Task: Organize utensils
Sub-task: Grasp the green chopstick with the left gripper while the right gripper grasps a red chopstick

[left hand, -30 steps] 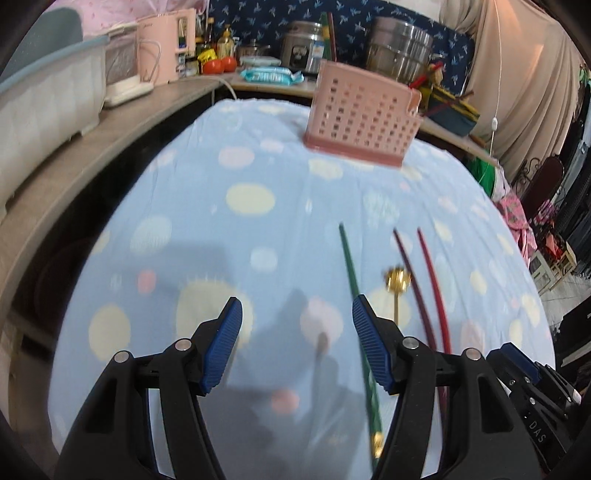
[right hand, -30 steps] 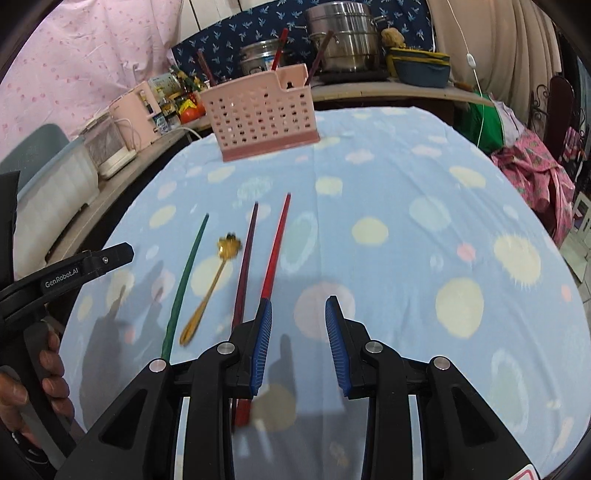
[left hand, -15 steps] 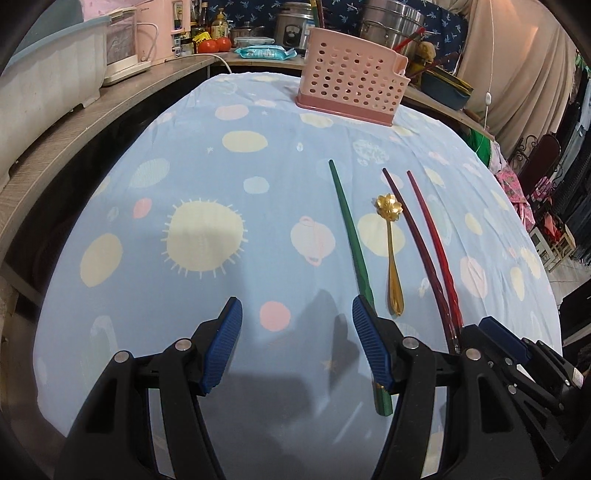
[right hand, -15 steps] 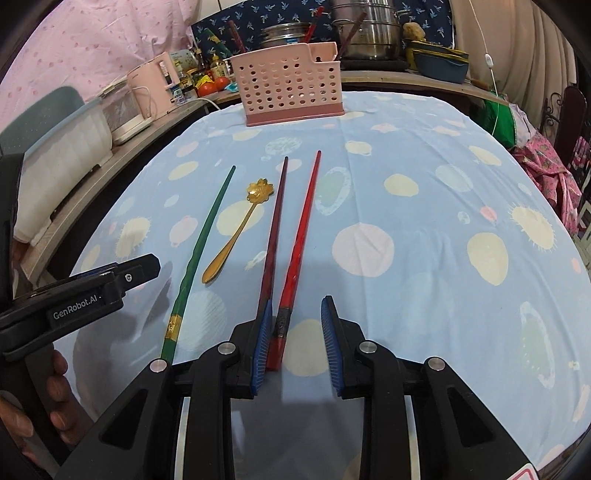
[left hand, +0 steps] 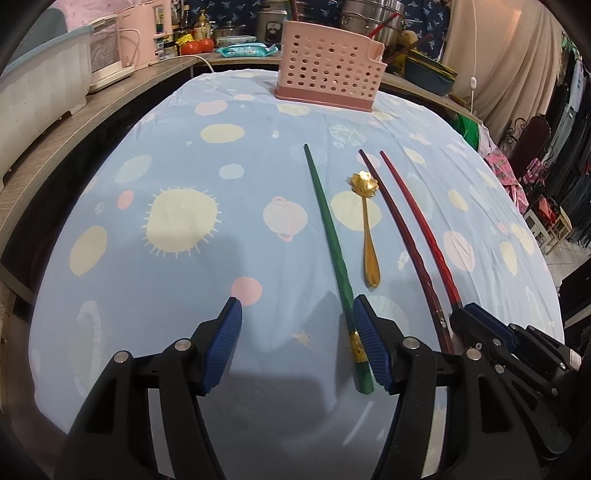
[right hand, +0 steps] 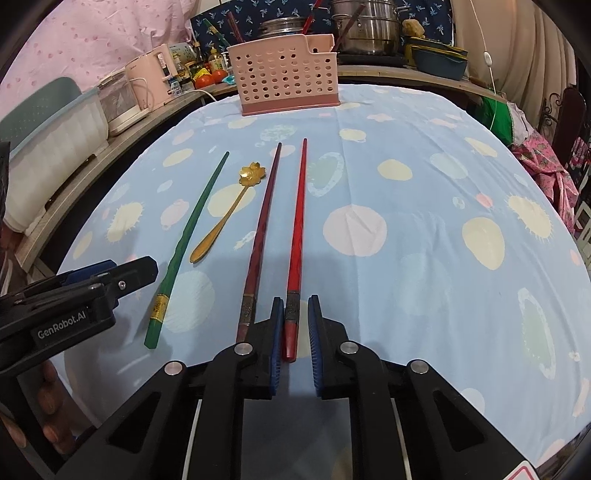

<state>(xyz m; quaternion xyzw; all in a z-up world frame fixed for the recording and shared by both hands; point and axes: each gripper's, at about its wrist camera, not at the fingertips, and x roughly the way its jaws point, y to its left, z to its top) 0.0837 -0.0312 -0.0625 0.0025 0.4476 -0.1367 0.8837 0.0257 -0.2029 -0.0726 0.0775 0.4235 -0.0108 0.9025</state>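
On the blue spotted tablecloth lie, side by side, a green chopstick, a gold flower-bowled spoon, a dark red chopstick and a bright red chopstick. My right gripper is low over the cloth and its jaws are closing. The near end of the bright red chopstick sits between them, with a gap still showing on the right side. My left gripper is open, and the green chopstick's near end lies just inside its right finger. A pink perforated basket stands at the table's far edge.
A counter runs behind and to the left with a pink kettle, a white tub, steel pots and tomatoes. Clothes and a chair stand off the table's right side. A hand grips the left tool.
Both grippers have come down and forward over the chopsticks' near ends. The right jaws have narrowed around the bright red chopstick. The left jaws kept their width.
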